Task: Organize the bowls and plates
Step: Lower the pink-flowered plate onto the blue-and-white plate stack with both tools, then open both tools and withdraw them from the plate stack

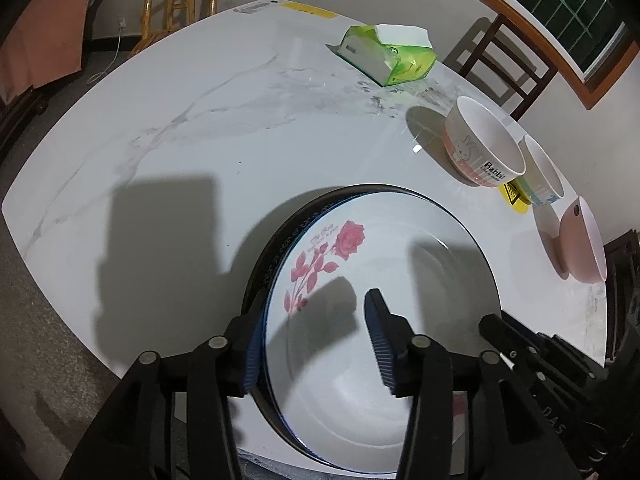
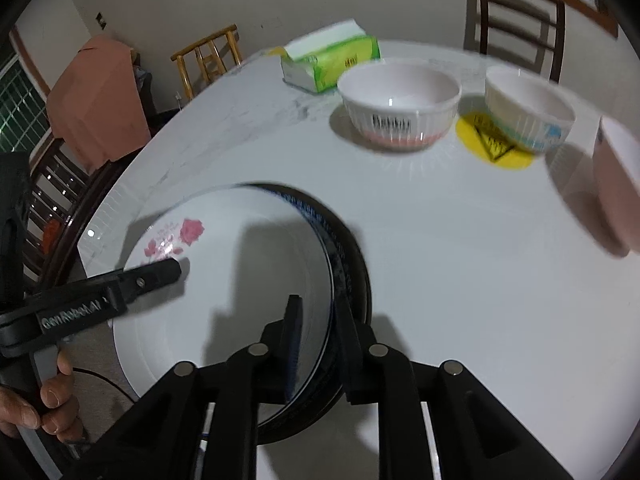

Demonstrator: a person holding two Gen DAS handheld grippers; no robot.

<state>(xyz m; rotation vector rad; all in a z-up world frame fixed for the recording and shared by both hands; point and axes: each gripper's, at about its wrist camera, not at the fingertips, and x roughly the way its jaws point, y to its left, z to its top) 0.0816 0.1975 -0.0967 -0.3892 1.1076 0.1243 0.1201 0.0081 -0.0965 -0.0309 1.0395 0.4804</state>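
Both grippers straddle the rose plate [image 1: 360,360] rim on the counter [image 1: 180,140]: left gripper [image 1: 316,344] jaws clearly loose, right gripper [image 2: 318,344] jaws barely parted.

Dim indoor light from overhead. Hard dark tool shadows across white tabletop [image 1: 200,128]. Small glare spots. Right wrist view motion-blurred, bowls [image 2: 400,104] smeared. Fisheye bending, black corners.
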